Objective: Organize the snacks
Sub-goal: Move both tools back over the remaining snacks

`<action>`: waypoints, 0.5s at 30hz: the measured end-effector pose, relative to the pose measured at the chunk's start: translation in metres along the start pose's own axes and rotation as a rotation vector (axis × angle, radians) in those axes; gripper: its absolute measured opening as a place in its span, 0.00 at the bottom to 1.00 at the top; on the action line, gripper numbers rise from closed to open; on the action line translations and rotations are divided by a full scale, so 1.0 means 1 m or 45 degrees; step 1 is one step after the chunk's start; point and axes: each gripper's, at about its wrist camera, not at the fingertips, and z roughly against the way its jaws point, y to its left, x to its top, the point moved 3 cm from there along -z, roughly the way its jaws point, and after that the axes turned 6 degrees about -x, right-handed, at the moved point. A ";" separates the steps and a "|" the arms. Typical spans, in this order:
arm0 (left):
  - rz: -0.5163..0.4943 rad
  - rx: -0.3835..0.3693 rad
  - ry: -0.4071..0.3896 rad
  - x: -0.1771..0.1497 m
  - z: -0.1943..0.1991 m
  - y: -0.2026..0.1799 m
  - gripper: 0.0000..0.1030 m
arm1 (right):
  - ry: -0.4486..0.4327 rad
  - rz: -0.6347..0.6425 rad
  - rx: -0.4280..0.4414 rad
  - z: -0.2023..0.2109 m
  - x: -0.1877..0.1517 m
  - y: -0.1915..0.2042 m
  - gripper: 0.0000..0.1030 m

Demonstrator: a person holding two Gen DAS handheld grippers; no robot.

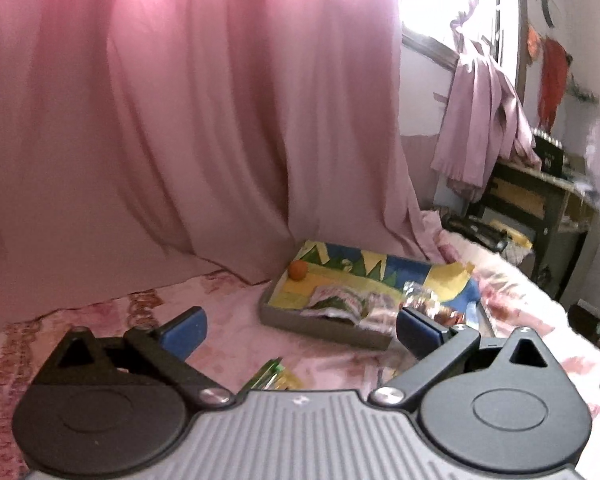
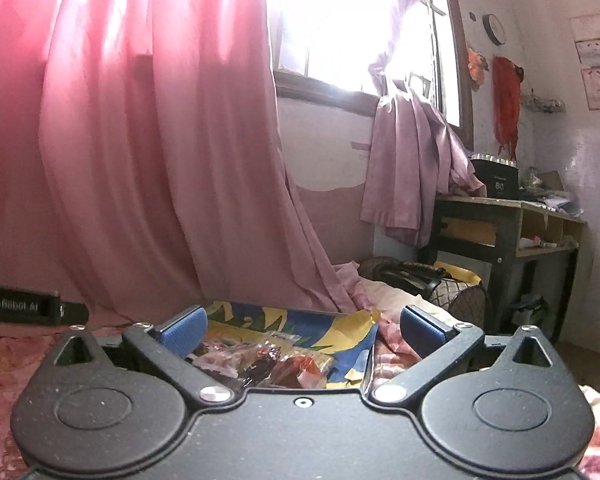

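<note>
A shallow tray [image 1: 320, 330] lined with blue, yellow and green paper lies on the pink bedspread. In it are an orange ball [image 1: 298, 270], a crinkled snack packet [image 1: 334, 300] and a clear wrapped snack [image 1: 424, 300]. My left gripper [image 1: 300, 330] hangs open short of the tray's near wall, with nothing between its blue pads. A green and yellow packet [image 1: 274, 376] lies on the bed just below it. My right gripper [image 2: 302, 328] is open and empty above the tray [image 2: 352, 332], over several wrapped snacks [image 2: 268, 360].
A pink curtain [image 1: 160, 120] hangs close behind the tray. At the right stands a dark wooden desk [image 2: 508, 232] with a black box [image 2: 500, 178] on it. A dark bag [image 2: 412, 276] lies at the bed's far edge. The other gripper's black body [image 2: 20, 308] juts in at the left.
</note>
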 end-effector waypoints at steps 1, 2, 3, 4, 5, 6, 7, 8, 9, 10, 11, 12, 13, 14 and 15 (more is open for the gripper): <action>-0.017 0.010 0.004 -0.003 0.005 0.000 1.00 | 0.006 -0.012 0.005 0.006 -0.001 -0.001 0.99; -0.036 0.023 0.010 -0.006 0.009 0.000 1.00 | 0.013 -0.023 0.010 0.010 -0.002 -0.001 0.99; -0.050 0.034 0.015 -0.008 0.013 0.000 1.00 | 0.021 -0.033 0.015 0.015 -0.003 -0.002 0.99; -0.063 0.049 0.023 -0.012 0.019 0.000 1.00 | 0.036 -0.039 0.023 0.019 -0.005 -0.002 0.99; -0.071 0.060 0.031 -0.014 0.022 0.000 1.00 | 0.047 -0.042 0.030 0.022 -0.007 -0.002 0.99; -0.078 0.071 0.040 -0.017 0.027 0.001 1.00 | 0.059 -0.041 0.036 0.025 -0.009 -0.001 0.99; -0.083 0.079 0.048 -0.020 0.031 0.002 1.00 | 0.072 -0.037 0.041 0.029 -0.011 0.000 0.99; -0.088 0.085 0.056 -0.022 0.033 0.004 1.00 | 0.082 -0.033 0.047 0.032 -0.013 0.001 0.99; -0.093 0.091 0.064 -0.024 0.036 0.005 1.00 | 0.091 -0.028 0.055 0.035 -0.014 0.003 0.99; -0.098 0.099 0.072 -0.026 0.039 0.006 1.00 | 0.097 -0.024 0.061 0.037 -0.016 0.005 0.99; -0.102 0.105 0.079 -0.027 0.041 0.006 1.00 | 0.107 -0.019 0.068 0.040 -0.018 0.007 0.99; -0.105 0.110 0.086 -0.029 0.043 0.007 1.00 | 0.116 -0.016 0.075 0.042 -0.019 0.008 0.99; -0.110 0.118 0.095 -0.031 0.045 0.008 1.00 | 0.129 -0.014 0.083 0.044 -0.022 0.010 0.99; -0.113 0.124 0.103 -0.033 0.046 0.009 1.00 | 0.142 -0.013 0.089 0.045 -0.023 0.012 0.99; -0.115 0.131 0.113 -0.035 0.047 0.009 1.00 | 0.159 -0.011 0.096 0.046 -0.025 0.013 0.99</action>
